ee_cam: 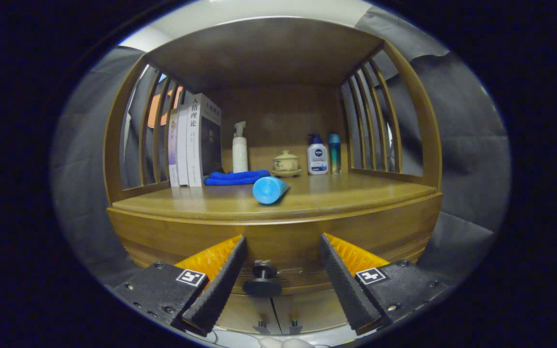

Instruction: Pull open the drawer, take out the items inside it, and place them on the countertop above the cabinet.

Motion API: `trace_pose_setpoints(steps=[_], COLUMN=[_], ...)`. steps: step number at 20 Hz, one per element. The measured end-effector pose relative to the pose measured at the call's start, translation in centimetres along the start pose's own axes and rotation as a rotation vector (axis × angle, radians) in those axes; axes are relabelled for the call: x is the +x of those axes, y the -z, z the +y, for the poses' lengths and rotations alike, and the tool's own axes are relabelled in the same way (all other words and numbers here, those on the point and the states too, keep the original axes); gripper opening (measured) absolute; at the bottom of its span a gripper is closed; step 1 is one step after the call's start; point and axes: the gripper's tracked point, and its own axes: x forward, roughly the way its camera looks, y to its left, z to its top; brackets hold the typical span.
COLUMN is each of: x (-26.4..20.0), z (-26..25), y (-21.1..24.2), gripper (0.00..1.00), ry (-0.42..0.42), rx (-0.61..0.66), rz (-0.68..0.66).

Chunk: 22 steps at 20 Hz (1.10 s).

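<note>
The wooden countertop [336,195] carries a row along its back edge: upright books [194,142] at the left corner, a folded blue cloth [236,177] just beside them, a white pump bottle [240,150] behind the cloth, a lidded cup [286,163] on a saucer, a white lotion bottle [317,155] and a slim teal bottle [334,152]. Nearer the front edge a blue tube [270,189] lies on its side.

Brown wood cabinet [278,241] w/ black drawer knob [262,280]; blue tube [270,189], blue cloth [236,177], white pump btl [240,150].
</note>
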Motion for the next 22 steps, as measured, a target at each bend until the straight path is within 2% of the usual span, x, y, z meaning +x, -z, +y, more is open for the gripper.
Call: trace_pose_setpoints(steps=[3, 10, 16, 22], x=[-1.7, -11.1, -17.7, -19.5], z=[-0.7, -1.9, -3.7, -4.2], y=[-1.7, -6.3, -7.3, -7.7], gripper=[0.99, 0.99, 0.98, 0.98], ry=[0.007, -0.015, 0.000, 0.001], rx=[-0.011, 0.020, 0.000, 0.012], rz=[-0.029, -0.089, -0.141, -0.134])
